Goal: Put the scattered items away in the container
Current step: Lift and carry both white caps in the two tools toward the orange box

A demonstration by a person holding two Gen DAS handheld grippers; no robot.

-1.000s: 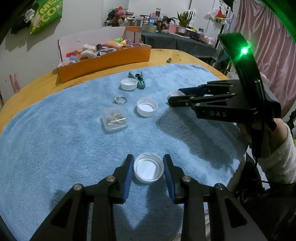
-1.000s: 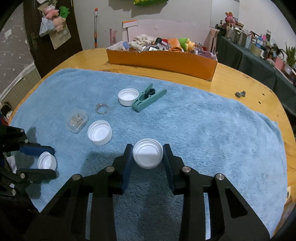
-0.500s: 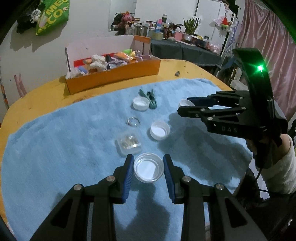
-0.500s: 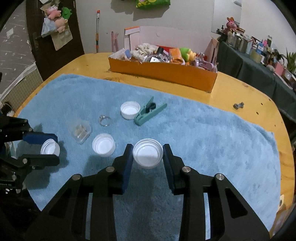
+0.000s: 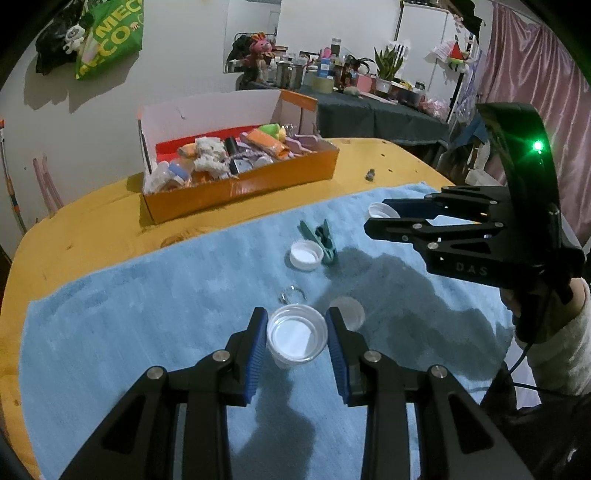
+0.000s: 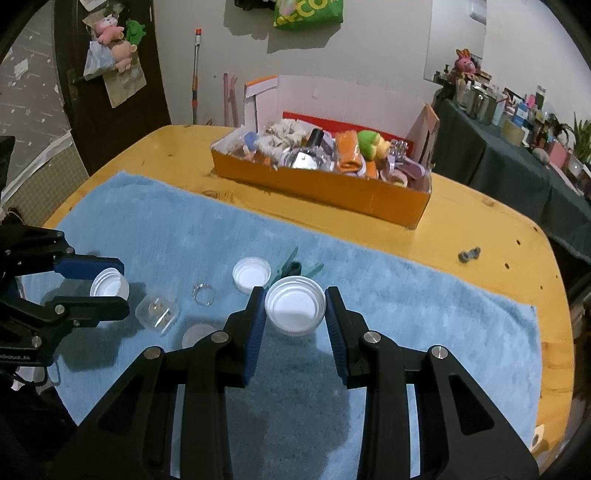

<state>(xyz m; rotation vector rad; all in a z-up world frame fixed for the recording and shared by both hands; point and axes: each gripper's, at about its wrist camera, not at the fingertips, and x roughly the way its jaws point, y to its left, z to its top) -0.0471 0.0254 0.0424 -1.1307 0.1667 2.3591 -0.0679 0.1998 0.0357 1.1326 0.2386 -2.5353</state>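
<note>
White bottle cap (image 5: 296, 336) clamped in left gripper (image 5: 296, 339), lifted over blue towel (image 5: 129, 314). Right gripper (image 6: 295, 314) pinches a second white cap (image 6: 295, 307); its body reads "DAS". On towel: third cap (image 5: 306, 254), teal clip (image 5: 322, 238), key ring (image 6: 203, 294), clear case (image 6: 157, 311). Beyond: filled orange box (image 5: 240, 190); green bag, "MEC…CO" legible (image 5: 110, 35).

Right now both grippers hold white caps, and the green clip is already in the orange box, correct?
Not quite. Both grippers do hold white caps: left gripper and right gripper each grip one. But the green clip is not in the orange box; it lies on the blue towel beside a loose white cap, as the left wrist view shows.
</note>
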